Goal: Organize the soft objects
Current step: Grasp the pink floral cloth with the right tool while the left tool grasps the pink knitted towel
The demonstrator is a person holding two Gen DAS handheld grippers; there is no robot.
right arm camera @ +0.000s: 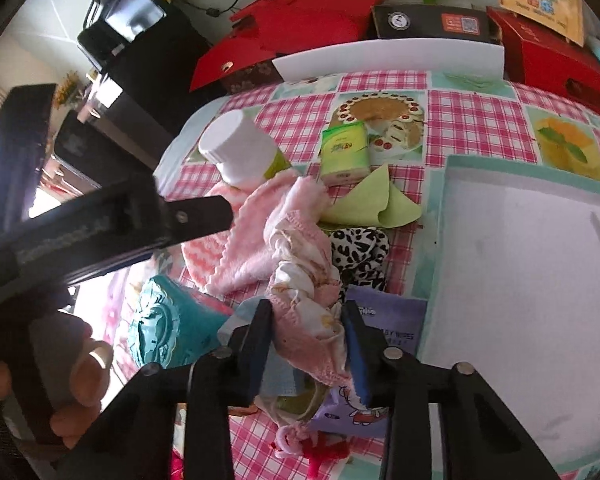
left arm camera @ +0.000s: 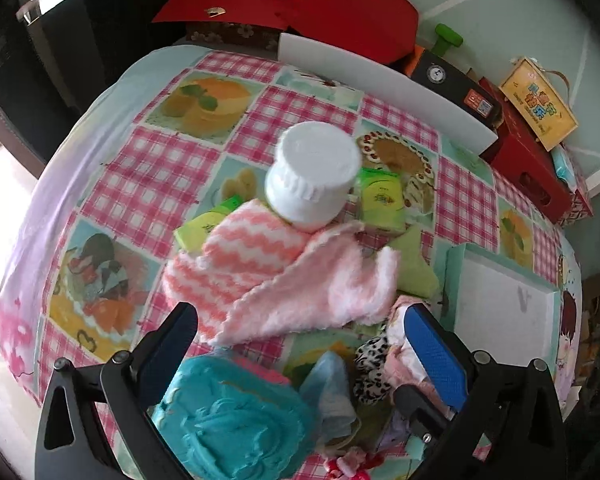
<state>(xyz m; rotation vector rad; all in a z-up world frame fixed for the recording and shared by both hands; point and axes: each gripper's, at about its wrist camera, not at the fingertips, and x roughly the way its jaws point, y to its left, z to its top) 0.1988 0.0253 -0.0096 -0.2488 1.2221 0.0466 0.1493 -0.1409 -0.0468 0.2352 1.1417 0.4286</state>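
The right gripper point(right arm camera: 306, 346) pinches a pink printed cloth point(right arm camera: 314, 300) between its two fingers, and the cloth is bunched up and rises forward from them. Under this cloth lie a purple wipes pack point(right arm camera: 396, 322) and a light blue cloth point(right arm camera: 236, 320), and just behind it a leopard-print scrunchie point(right arm camera: 360, 252) rests on the table. The left gripper point(left arm camera: 300, 336) is spread wide and holds nothing; it hangs above a teal foam piece point(left arm camera: 236, 416) near the front edge of the table point(left arm camera: 148, 160). In front of its fingers lies a pale pink fluffy towel point(left arm camera: 320, 288), which partly covers a pink-and-white zigzag cloth point(left arm camera: 236, 248). A white-capped bottle point(left arm camera: 312, 176) lies tilted on the zigzag cloth. Beside the bottle are a green tissue pack point(left arm camera: 382, 200) and a light green cloth point(right arm camera: 372, 200), towards the middle of the table. A white tray point(right arm camera: 520, 280) with a teal rim sits at the right edge.
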